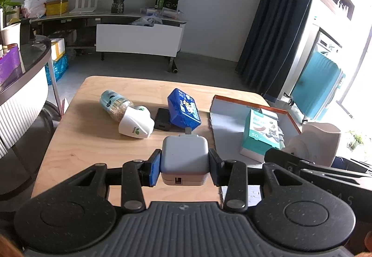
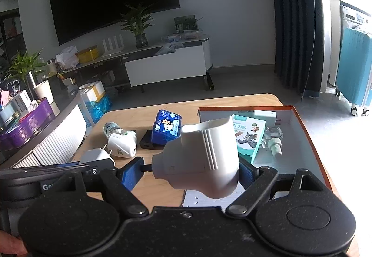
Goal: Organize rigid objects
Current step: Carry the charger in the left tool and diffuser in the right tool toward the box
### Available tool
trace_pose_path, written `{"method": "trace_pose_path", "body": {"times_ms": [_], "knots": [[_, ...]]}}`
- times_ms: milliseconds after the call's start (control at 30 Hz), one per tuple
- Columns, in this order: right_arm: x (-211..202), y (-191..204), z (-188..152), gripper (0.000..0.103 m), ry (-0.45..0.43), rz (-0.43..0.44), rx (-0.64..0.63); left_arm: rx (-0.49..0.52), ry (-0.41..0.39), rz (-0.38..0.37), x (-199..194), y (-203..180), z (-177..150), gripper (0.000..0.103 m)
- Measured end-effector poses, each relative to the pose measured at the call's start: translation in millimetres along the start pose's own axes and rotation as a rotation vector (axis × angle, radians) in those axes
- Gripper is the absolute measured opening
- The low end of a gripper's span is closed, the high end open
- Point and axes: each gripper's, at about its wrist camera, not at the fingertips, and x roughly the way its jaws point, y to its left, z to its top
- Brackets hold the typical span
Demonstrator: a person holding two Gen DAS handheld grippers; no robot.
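The left gripper (image 1: 184,162) points forward and downward. Its two blue pads (image 1: 156,166) press against opposite sides of a white charger (image 1: 184,156), which sits squarely between the fingers with its port facing the camera. The right gripper (image 2: 188,173) also points forward and downward, beside the left one. Its blue pads (image 2: 130,174) clamp a white plug-in device (image 2: 201,160), which protrudes upward and forward beyond the fingertips. A fingertip of the person (image 2: 10,246) shows at the lower left edge of the right wrist view.
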Motion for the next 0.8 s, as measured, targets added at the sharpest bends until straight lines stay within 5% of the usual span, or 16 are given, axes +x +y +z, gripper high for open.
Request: {"method": "trace_pose_path", "body": {"times_ms": [800], "knots": [[-16.0, -33.6, 2.3, 0.098, -0.038, -0.062, 0.057, 0.071, 0.005, -0.055, 6.0, -36.5, 1.8, 0.042]]}}
